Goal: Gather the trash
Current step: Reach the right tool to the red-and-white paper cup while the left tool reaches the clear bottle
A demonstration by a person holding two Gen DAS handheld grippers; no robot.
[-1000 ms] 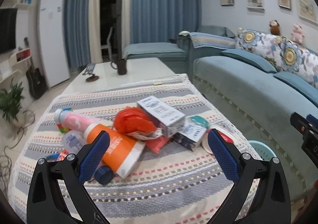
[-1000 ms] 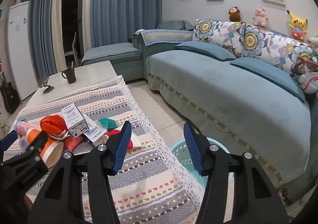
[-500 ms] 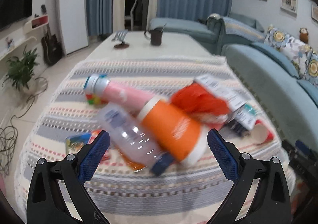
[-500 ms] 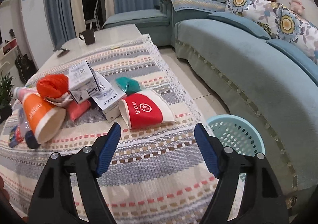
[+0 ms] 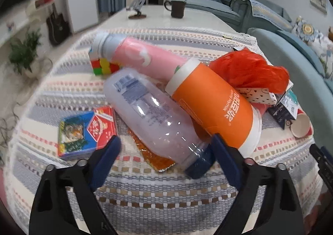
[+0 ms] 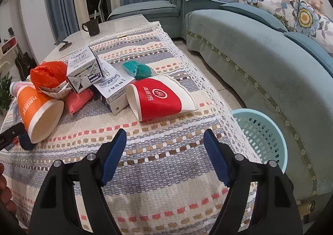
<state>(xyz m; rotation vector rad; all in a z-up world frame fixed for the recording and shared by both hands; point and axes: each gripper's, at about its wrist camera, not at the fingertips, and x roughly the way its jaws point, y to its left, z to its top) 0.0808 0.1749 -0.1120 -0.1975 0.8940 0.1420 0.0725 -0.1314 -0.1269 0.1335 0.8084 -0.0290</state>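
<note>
A pile of trash lies on the striped tablecloth. In the left wrist view my left gripper is open, its fingers on either side of the capped end of a clear plastic bottle. Beside the bottle lie an orange paper cup, a pink bottle and a red plastic bag. In the right wrist view my right gripper is open and empty, a little short of a red and white paper cup. A light blue basket stands on the floor to the right.
A playing-card box and a colour cube lie at the left of the pile. White cartons and a teal wrapper lie behind the red cup. A dark mug stands far back. A blue sofa runs along the right.
My left gripper has moved in close over the clear bottle, which now lies between its fingers. My right gripper has come forward and lower toward the red cup.
</note>
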